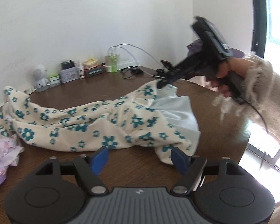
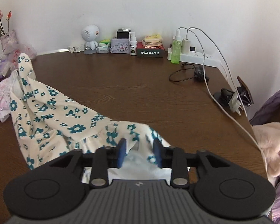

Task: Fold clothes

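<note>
- You have one garment to fold: a cream floral dress (image 1: 95, 125) with teal flowers and a white lining (image 1: 175, 112), lying in a long bunched strip across the brown table (image 2: 140, 93).
- You are working with two tongs. Your left gripper (image 1: 139, 158) stands wide, nothing between its blue pads; the right pad touches the near hem of the dress, the left pad hangs over bare wood.
- Your right gripper (image 2: 140, 153) is at the lined end of the dress, half spread, with a fold of cloth and lining bunched between its pads; whether it actually grips is not clear from either view. From the left wrist view its tips (image 1: 161, 84) meet the raised end of the fabric.
- One pink-and-lilac ruffled garment (image 1: 1, 155) lies at the far end, touching the dress.
- Along the wall you have one white round-headed figurine (image 2: 90, 37), one green bottle (image 2: 176, 49), one white spray bottle (image 2: 133, 44), one power strip (image 2: 199, 57), and several small boxes and tins.
- Two white cables (image 2: 211, 69) run down to a black phone stand (image 2: 231, 95) near the right edge.
- One fluffy pink cloth (image 2: 274, 145) sits just off the table's right side.
</note>
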Demonstrator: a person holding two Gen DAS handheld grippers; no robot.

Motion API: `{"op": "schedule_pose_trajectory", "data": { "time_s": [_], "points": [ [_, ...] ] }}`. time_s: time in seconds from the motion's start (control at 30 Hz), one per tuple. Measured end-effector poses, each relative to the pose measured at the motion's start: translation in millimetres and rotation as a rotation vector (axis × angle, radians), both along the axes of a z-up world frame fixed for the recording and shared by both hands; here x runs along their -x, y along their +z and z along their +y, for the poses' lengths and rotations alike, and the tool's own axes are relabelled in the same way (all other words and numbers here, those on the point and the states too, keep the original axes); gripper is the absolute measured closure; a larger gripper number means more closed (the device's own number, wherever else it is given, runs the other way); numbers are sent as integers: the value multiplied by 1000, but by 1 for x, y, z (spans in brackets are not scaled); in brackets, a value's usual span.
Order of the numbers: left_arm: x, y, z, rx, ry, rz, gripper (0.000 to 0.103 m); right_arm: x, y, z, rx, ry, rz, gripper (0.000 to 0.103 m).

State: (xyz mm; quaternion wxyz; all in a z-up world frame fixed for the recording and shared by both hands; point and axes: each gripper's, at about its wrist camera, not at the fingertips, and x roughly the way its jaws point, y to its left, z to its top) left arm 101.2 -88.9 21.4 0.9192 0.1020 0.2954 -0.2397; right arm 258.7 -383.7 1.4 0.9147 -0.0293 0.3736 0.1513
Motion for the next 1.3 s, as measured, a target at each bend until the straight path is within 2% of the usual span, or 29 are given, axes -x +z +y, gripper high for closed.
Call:
{"op": "schedule_pose_trajectory", "data": {
  "time_s": [0.03,0.17,0.3,0.37,0.47,0.53,0.63,0.7,0.77,0.8,0.87,0.9,0.93,0.97,1.13,1.3],
  "points": [
    [-12,4,11,-17,61,-3,22,8,1,0,-16,18,7,61],
    [-61,21,51,-56,278,13,21,34,1,21,-53,140,67,48],
    [-125,31,93,-43,420,62,21,47,-6,52,-45,230,107,39],
    [-155,31,108,-28,472,96,21,50,-8,68,-5,260,95,32],
    [-194,34,125,11,542,109,21,47,-12,92,134,261,35,32],
    [-221,33,129,8,566,116,21,39,-15,98,149,258,43,32],
    [-251,27,129,-52,596,126,21,23,-21,98,124,235,88,32],
    [-264,20,124,-147,620,121,31,13,-26,98,118,216,107,33],
    [-270,12,122,-201,618,122,51,8,-29,98,104,206,124,46],
    [-271,11,124,-194,614,124,59,7,-30,97,90,204,133,51],
    [-268,13,129,-148,593,130,100,6,-32,94,62,198,147,78],
    [-264,14,131,-137,589,122,100,7,-31,92,44,201,152,85],
    [-260,16,133,-128,585,111,100,9,-29,90,29,206,151,97],
    [-253,18,133,-133,579,89,100,12,-27,88,15,210,148,101],
    [-207,35,138,-122,553,9,101,34,-10,73,22,227,79,101],
    [-124,50,135,-94,458,-56,101,70,11,52,39,269,21,101]
  ]
}}
